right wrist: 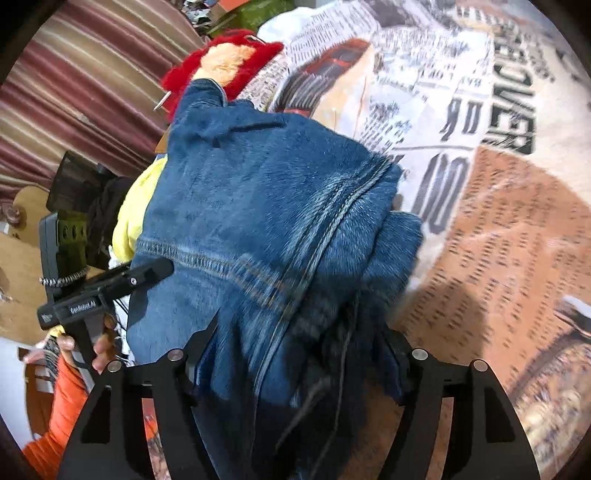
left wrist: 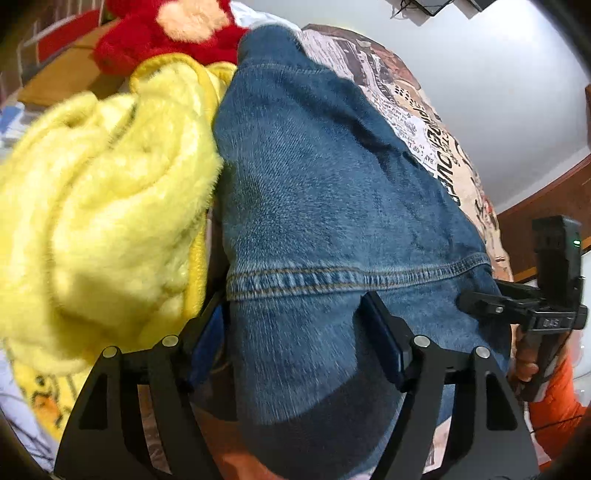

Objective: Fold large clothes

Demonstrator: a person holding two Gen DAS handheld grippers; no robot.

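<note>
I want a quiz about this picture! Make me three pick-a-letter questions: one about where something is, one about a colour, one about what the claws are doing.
1. Where is the fluffy yellow garment in the left wrist view?
A. left of the jeans
B. on top of the jeans
C. right of the jeans

2. What colour is the plush toy?
A. green
B. red
C. purple

3. How do the left claw and right claw stand?
A. both open
B. both shut
C. one shut

Answers: 1 A, it lies beside the jeans' left edge. 2 B, red fur shows beyond the jeans. 3 A, fingers spread wide around denim.
</note>
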